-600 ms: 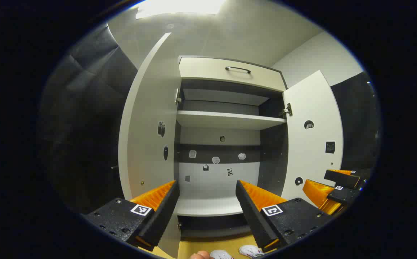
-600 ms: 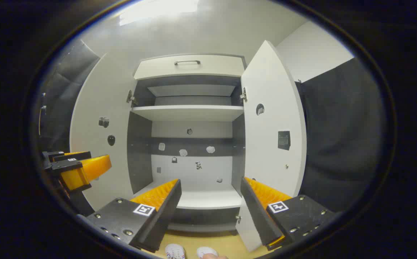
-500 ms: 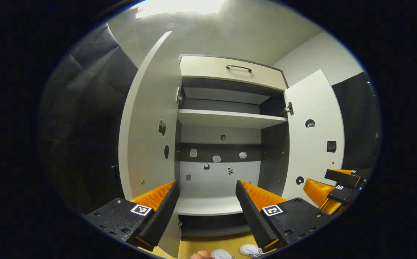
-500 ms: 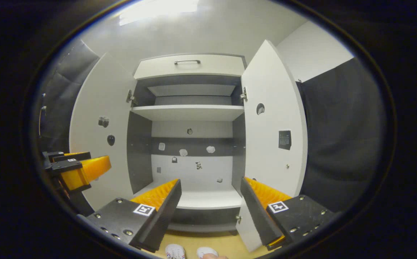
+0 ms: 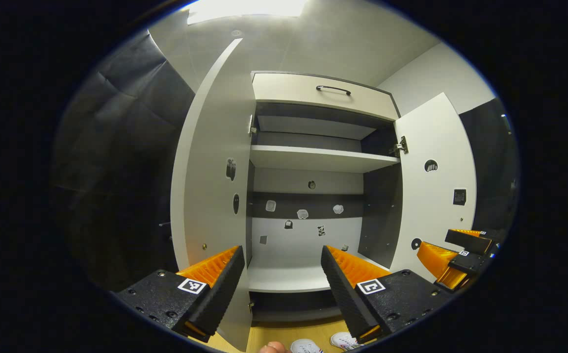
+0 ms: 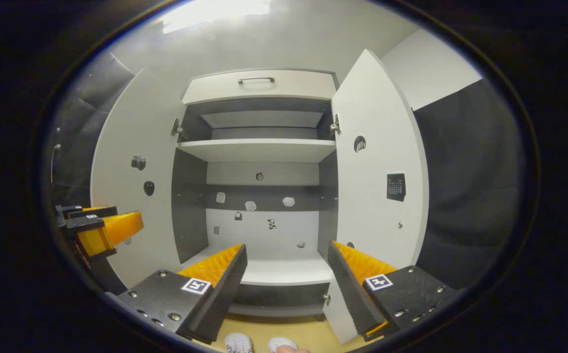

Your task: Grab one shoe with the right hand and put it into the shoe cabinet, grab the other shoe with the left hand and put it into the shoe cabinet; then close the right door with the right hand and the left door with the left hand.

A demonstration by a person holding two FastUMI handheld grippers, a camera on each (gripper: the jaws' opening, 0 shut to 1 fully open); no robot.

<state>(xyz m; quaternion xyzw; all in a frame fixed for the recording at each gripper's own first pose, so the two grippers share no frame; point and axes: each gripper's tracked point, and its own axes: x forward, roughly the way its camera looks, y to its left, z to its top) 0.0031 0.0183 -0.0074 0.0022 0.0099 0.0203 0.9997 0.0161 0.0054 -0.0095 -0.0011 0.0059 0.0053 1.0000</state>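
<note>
Standing open, shoe cabinet (image 6: 259, 149); shelves bare; shoes (image 6: 238, 341) on floor.

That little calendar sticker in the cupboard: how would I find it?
Start at the tall white shoe cabinet with both doors open. Look at the inner face of the right door. The calendar sticker is the dark square at mid-height; the sticker above it is round.

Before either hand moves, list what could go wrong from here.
1. Both shoes sit on the floor at the picture's bottom edge; reaching down could be half-blind.
2. The left door and right door stand wide open; a swinging gripper may knock them.
</note>
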